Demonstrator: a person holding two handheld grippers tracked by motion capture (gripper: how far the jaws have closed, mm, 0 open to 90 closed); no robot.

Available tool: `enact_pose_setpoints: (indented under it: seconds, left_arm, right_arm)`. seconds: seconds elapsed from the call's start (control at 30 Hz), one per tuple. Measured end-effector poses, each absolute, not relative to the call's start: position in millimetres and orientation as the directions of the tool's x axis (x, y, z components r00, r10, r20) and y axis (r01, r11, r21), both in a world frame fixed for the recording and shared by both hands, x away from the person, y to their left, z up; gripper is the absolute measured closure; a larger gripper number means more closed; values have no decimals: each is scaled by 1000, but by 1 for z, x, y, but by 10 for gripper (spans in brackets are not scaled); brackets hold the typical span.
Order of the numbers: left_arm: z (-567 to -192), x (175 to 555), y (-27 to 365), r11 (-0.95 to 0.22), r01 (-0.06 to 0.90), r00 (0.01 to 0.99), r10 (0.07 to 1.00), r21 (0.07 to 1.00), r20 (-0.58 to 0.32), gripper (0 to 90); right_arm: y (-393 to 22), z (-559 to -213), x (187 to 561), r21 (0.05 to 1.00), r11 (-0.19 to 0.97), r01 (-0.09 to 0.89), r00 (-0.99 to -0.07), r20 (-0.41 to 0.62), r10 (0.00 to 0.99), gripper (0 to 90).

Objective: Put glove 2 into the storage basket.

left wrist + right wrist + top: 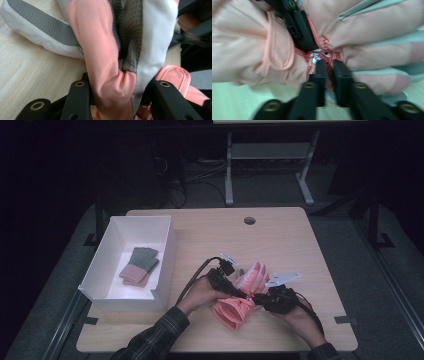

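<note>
Pink glove (240, 302) is held just above the near middle of the wooden table (280, 237), between the two hand-held grippers, with its wide cuff hanging toward the person and its fingers pointing away. In the high view the left gripper (239, 291) is brought in from the left and the right gripper (256, 298) from the right, so that the two meet at the narrow wrist part of the glove.

In the left gripper view a thick bunch of the glove (110, 75), pink fabric with grey textured and white panels, is seen between the black jaws, which are set fairly wide apart and are pressed against the fabric on both sides. In the right gripper view the jaws are nearly together, and a thin red dotted strip with a small white tag (318, 56) at the wrist of the glove (367, 30) is caught between their tips; the other gripper's black jaw is seen at the top of that view, laid against the same wrist part.

A white box (100, 275) is placed at the left side of the table, well apart from the glove, and a folded grey and pink item (139, 265) is laid inside it.
</note>
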State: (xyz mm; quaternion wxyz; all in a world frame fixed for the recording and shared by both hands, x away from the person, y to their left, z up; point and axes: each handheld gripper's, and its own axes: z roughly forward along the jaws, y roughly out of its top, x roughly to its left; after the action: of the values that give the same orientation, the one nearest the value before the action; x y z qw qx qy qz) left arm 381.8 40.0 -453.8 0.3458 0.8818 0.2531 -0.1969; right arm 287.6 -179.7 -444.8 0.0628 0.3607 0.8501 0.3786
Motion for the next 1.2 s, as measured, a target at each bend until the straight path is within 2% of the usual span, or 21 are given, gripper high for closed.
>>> enact_pose_setpoints:
  seconds: [0.27,0.53,0.67,0.83,1.2]
  left_arm:
    - [-443,380,44,-611,594,787,306,523,-536,641]
    - [-420,385,61,-571,606,789,343,554,-510,639]
    - [-406,388,73,-546,611,789,367,573,-492,638]
    - [-380,391,86,-512,626,780,414,588,-470,635]
    - [-325,395,112,-476,634,769,471,609,-432,632]
  right_arm:
    - [-201,-430,275,736,391,552,-713,173,680,546]
    - [-221,-429,271,750,344,565,-672,177,719,269]
    - [-221,-432,273,753,352,556,-671,156,725,188]
    - [-218,-439,275,737,378,560,-671,137,729,147]
    - [-219,-443,277,737,376,561,-671,139,728,142]
